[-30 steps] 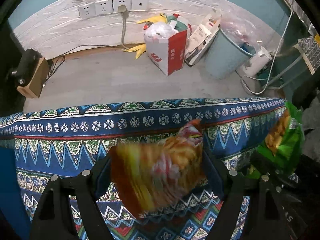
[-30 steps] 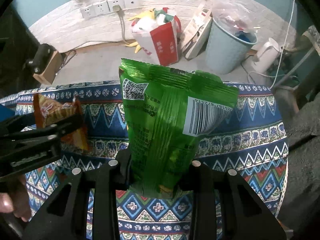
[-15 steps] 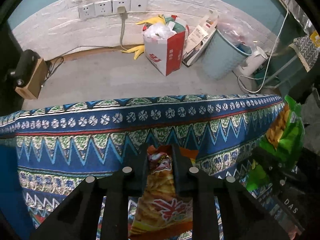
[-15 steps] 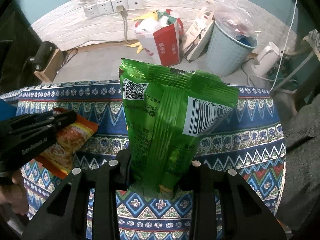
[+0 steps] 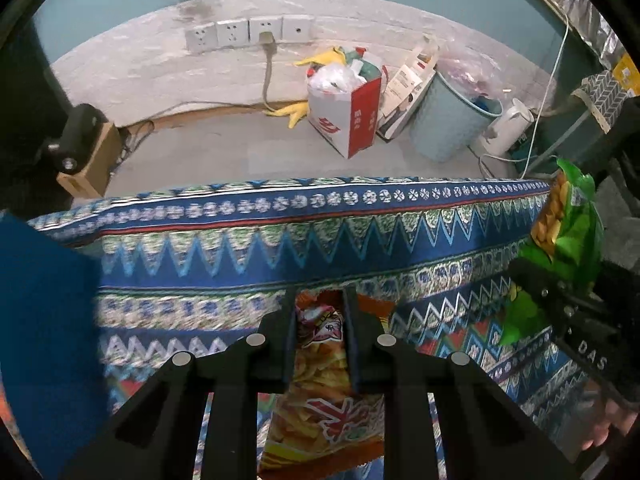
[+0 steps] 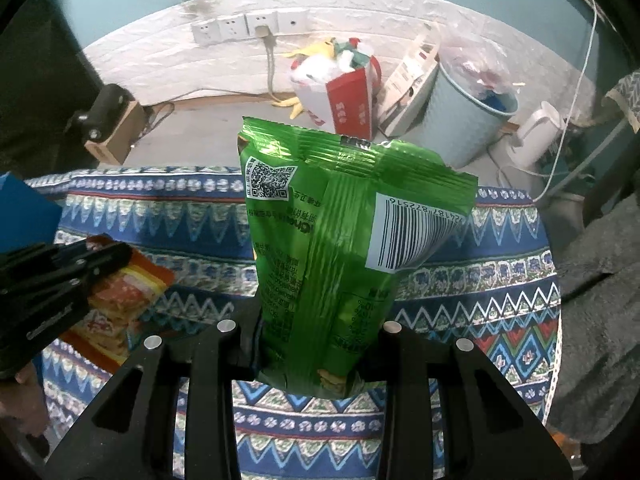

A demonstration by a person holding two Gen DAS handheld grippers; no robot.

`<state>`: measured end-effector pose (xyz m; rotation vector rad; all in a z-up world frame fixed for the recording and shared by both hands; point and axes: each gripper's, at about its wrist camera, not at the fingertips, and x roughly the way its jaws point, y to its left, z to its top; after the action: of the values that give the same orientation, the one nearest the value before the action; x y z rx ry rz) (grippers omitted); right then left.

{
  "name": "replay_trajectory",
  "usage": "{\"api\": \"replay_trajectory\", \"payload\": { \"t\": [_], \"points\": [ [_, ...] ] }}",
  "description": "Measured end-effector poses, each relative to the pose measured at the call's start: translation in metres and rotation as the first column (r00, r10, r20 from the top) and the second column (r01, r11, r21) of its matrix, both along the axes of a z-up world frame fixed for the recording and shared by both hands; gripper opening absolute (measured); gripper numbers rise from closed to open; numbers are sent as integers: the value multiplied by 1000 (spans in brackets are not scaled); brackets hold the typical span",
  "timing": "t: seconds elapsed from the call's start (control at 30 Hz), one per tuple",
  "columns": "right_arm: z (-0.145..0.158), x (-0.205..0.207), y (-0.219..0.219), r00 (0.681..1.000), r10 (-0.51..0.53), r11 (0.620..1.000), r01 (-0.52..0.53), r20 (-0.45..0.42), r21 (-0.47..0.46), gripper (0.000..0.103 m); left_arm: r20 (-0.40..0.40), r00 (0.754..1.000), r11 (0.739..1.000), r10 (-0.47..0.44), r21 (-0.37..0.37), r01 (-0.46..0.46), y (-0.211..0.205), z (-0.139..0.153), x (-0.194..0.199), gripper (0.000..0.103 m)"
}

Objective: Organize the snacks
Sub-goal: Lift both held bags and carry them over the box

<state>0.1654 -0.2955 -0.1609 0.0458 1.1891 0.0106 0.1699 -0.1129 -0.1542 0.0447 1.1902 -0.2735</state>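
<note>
My left gripper is shut on an orange chip bag, which lies flat on the patterned blue tablecloth. The same bag and left gripper show at the left of the right wrist view. My right gripper is shut on a green snack bag and holds it upright above the cloth, barcode side facing the camera. That green bag also shows at the right edge of the left wrist view.
A blue box stands at the table's left. Beyond the far table edge on the floor are a red and white bag, a pale blue bin, a white kettle and a wooden block.
The orange bag went from held up in the wide jaws to lying flat on the cloth with the left jaws closed narrow on its top. The right gripper with the green bag barely moved.
</note>
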Motion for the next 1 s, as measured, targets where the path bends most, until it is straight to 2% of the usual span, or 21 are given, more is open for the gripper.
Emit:
{"api": "replay_trajectory", "payload": {
  "t": [0.3, 0.57, 1.0],
  "points": [
    [30, -9, 34, 997, 58, 998, -58, 45, 17, 31, 58, 998, 1000, 19, 11, -20, 37, 35, -32, 20],
    [61, -15, 87, 986, 141, 989, -145, 89, 38, 31, 117, 992, 998, 49, 29, -53, 82, 67, -60, 20],
    [96, -22, 179, 947, 291, 951, -302, 136, 70, 31, 209, 962, 984, 173, 10, -179, 180, 111, -100, 20]
  ]
}}
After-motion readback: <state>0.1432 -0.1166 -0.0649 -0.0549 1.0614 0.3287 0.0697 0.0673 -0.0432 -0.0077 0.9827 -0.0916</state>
